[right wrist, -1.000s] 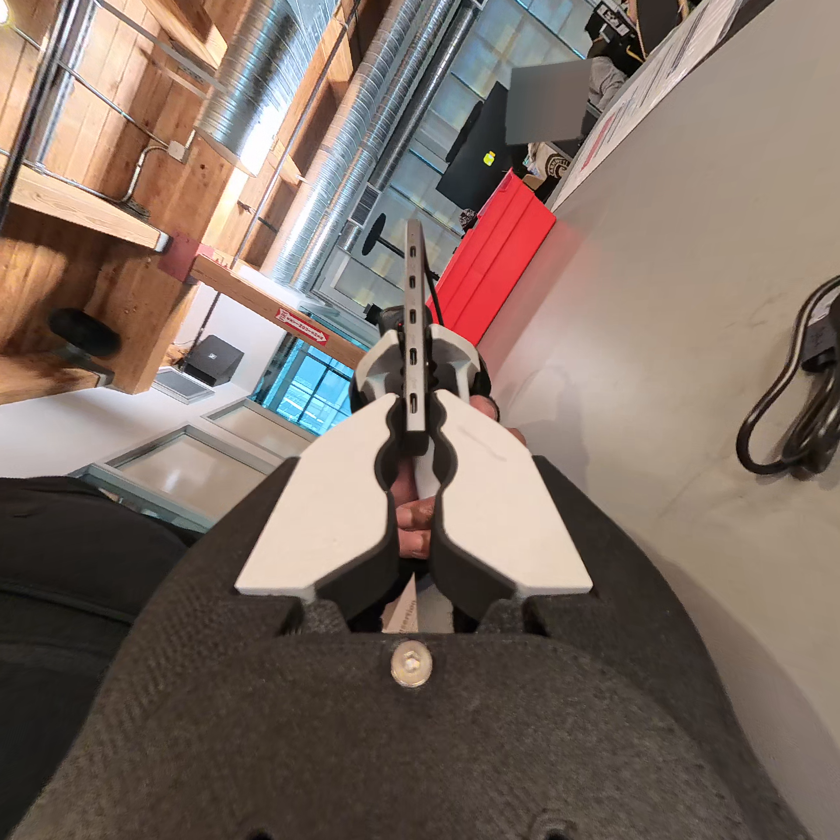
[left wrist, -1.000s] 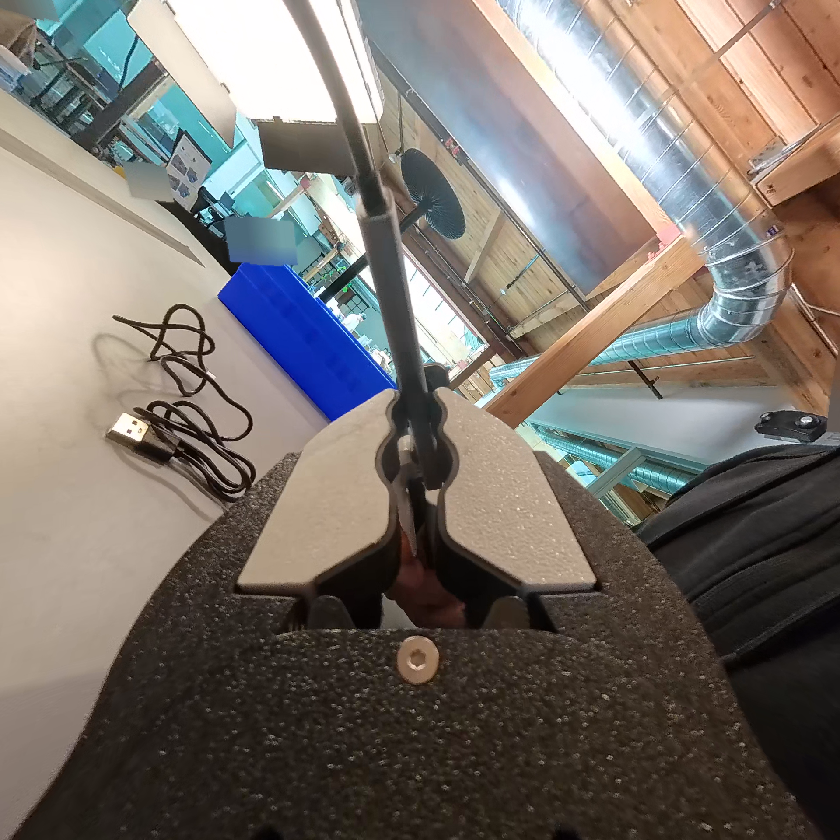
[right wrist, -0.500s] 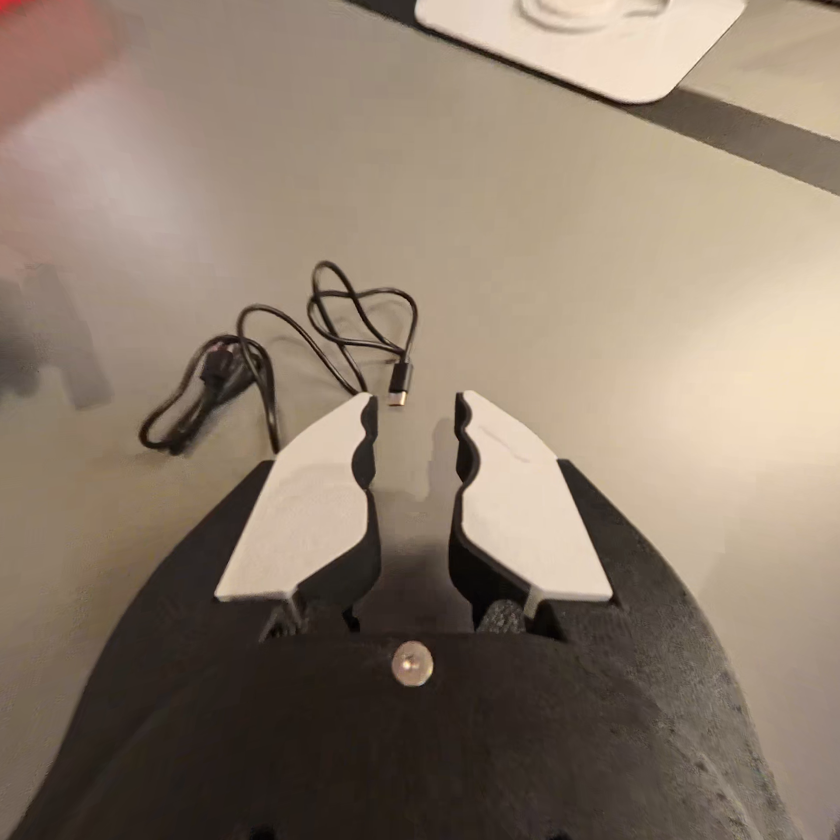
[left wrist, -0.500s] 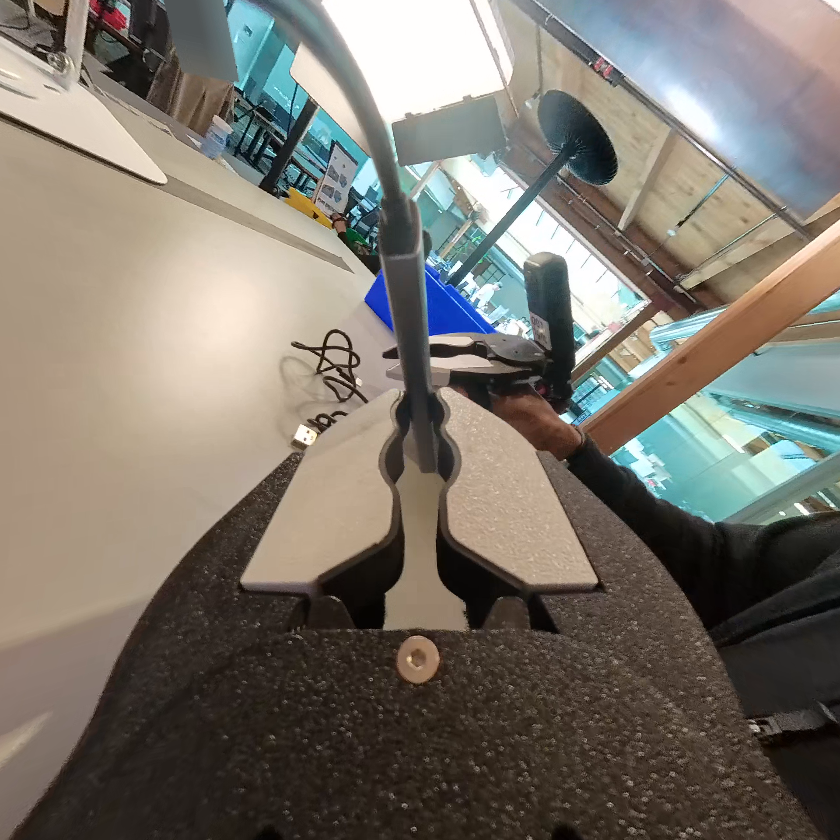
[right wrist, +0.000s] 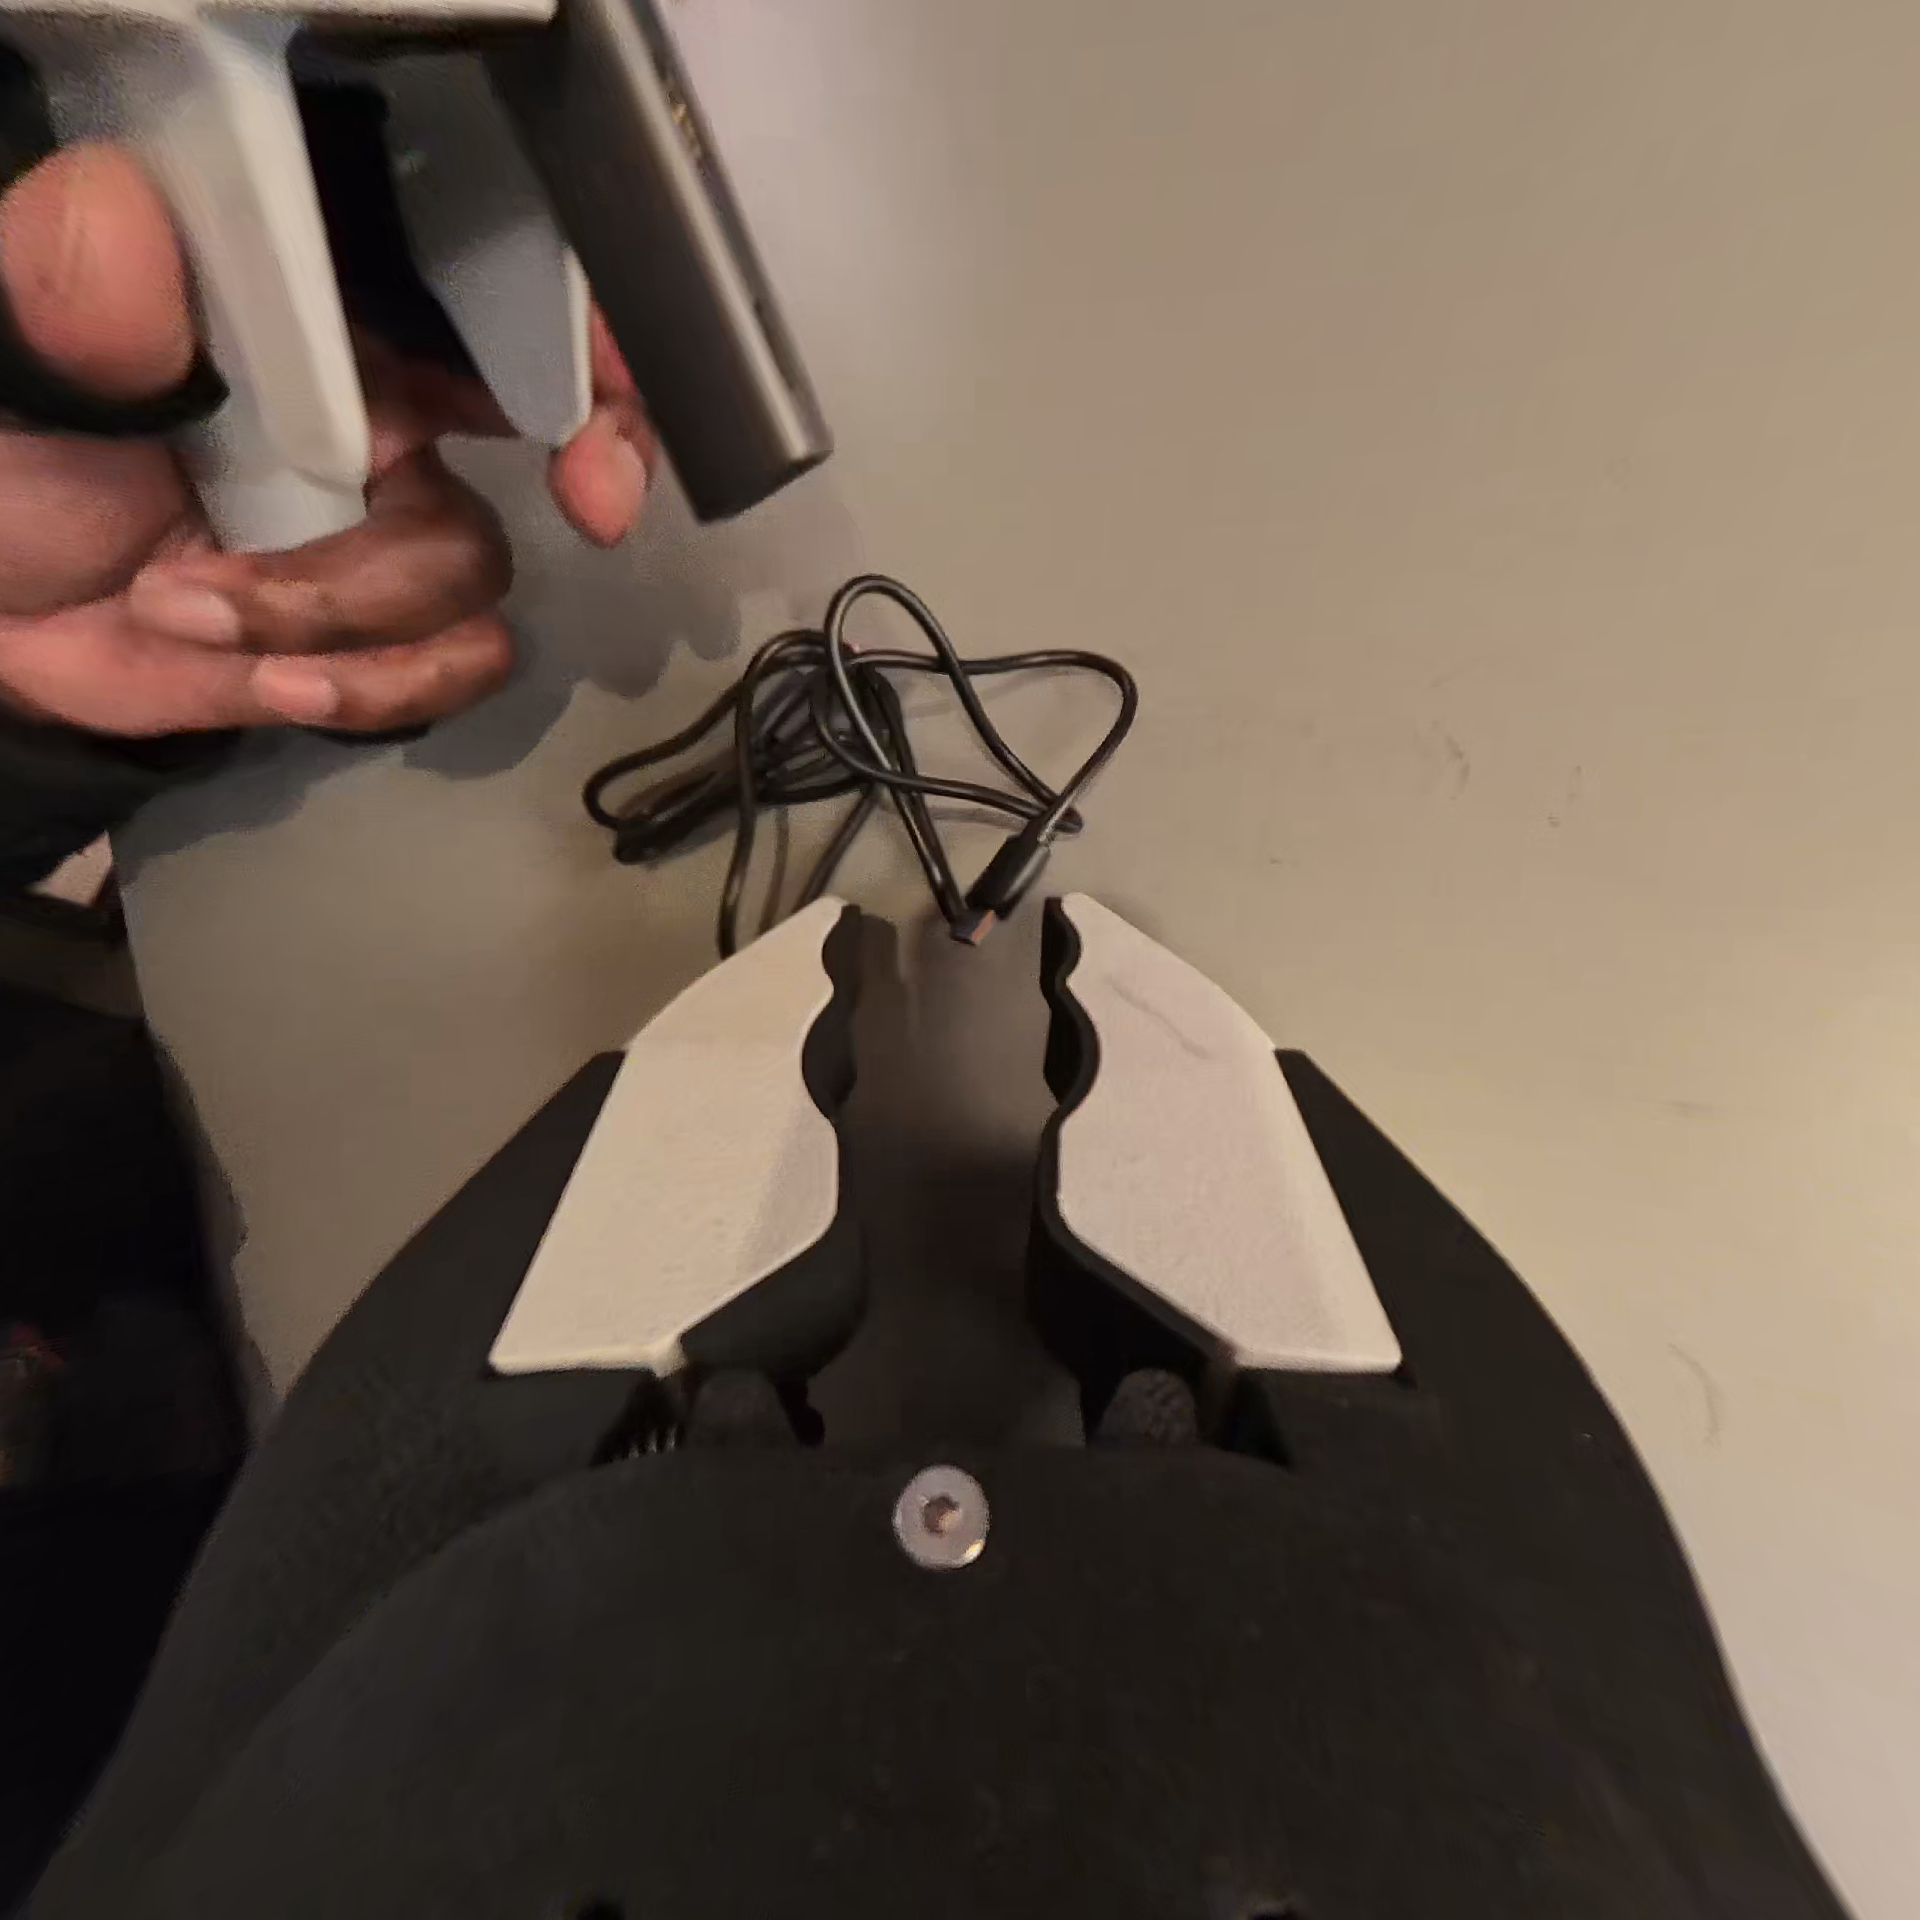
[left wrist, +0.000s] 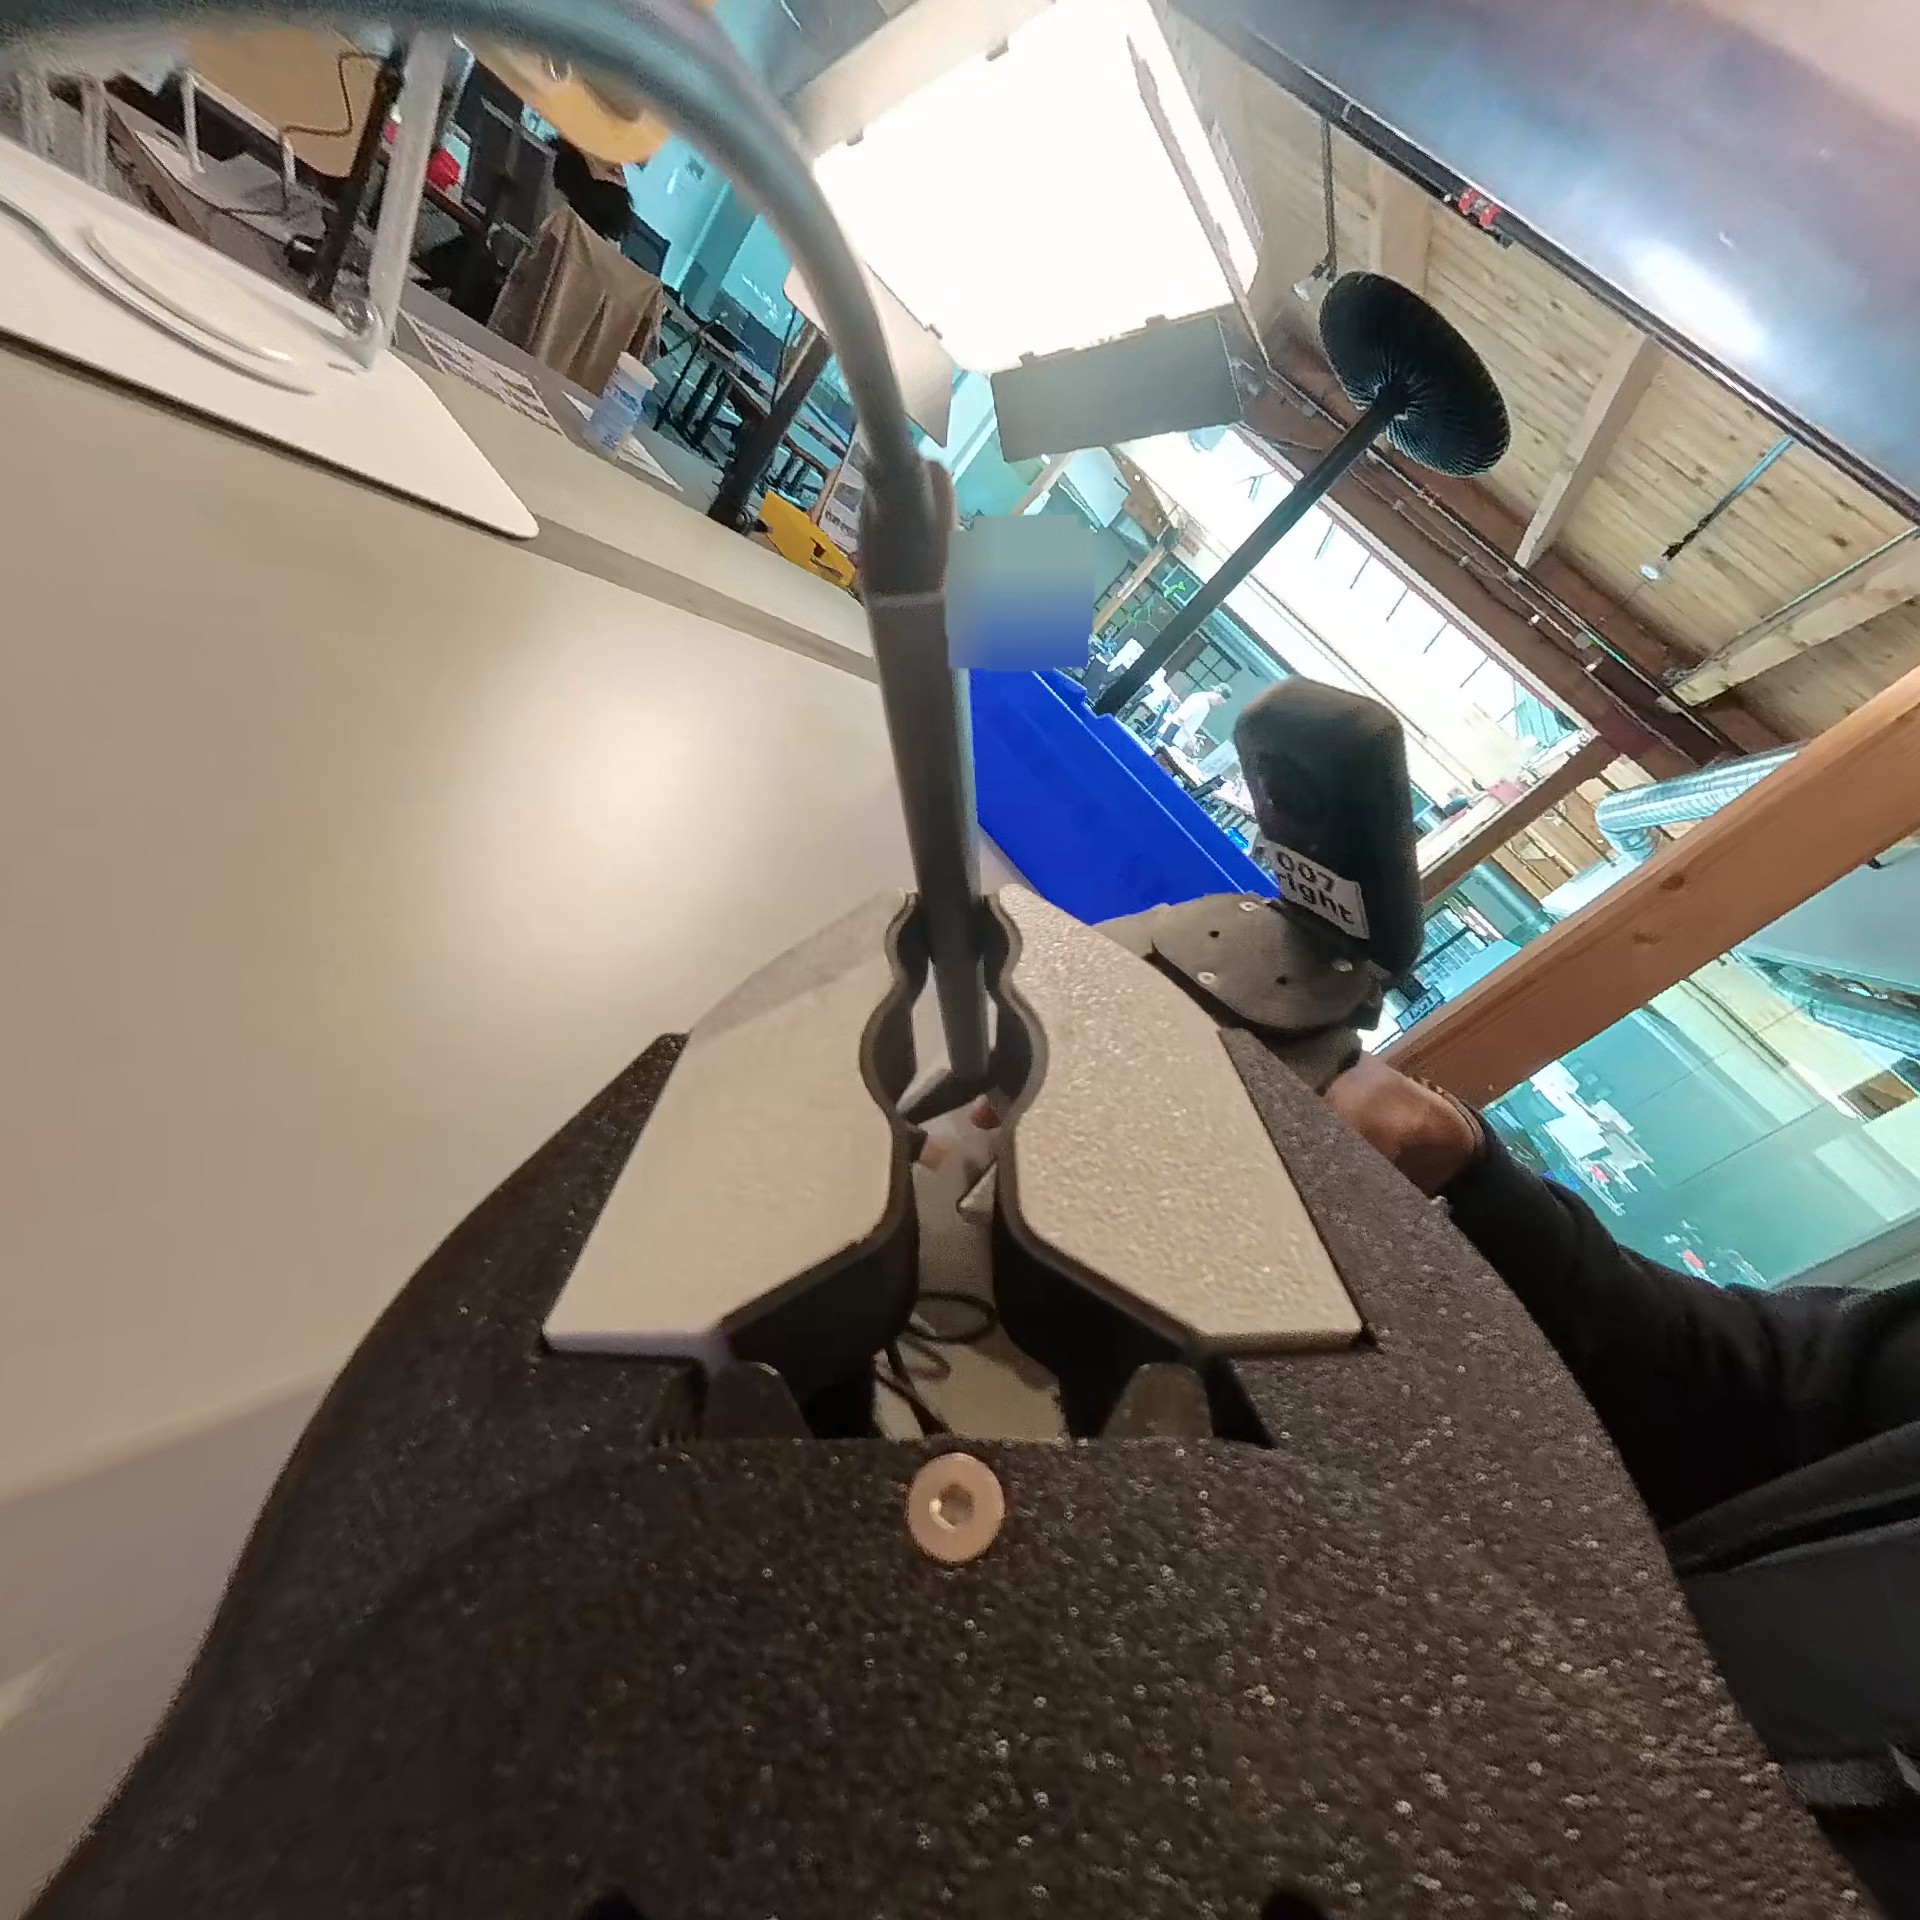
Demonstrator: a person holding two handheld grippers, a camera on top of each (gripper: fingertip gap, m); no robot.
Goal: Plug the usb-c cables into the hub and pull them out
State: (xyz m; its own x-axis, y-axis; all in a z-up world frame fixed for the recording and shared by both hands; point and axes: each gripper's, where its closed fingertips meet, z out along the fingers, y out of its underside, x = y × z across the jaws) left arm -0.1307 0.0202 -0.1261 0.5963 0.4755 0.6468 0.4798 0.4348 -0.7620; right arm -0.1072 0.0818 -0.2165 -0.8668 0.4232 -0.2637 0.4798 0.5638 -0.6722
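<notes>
My left gripper [left wrist: 951,920] is shut on the grey hub [left wrist: 935,790], seen edge-on, and holds it up off the table. The hub's grey lead [left wrist: 831,260] arcs up and to the left. My right gripper [right wrist: 951,914] is open and empty, pointing down at the table. A black USB-C cable [right wrist: 883,727] lies in a tangle just ahead of it. The cable's plug [right wrist: 1003,883] sits just beyond the two fingertips, close to the right one. The hub also shows in the right wrist view [right wrist: 686,260], held at top left beside a hand [right wrist: 260,623]. The right gripper shows in the left wrist view [left wrist: 1278,956].
The grey table [left wrist: 416,831] stretches to the left, with a white mat [left wrist: 312,416] at its far side. A blue bin [left wrist: 1091,810] stands at the table's far end. A lit lamp panel [left wrist: 1039,187] hangs overhead. A dark sleeve [left wrist: 1662,1351] is on the right. About 11 centimeters separates my left fingertips from my right.
My right gripper has let go of the hub, opened, turned down to the table and closed in on the cable's plug. My left gripper has kept the hub and swung level.
</notes>
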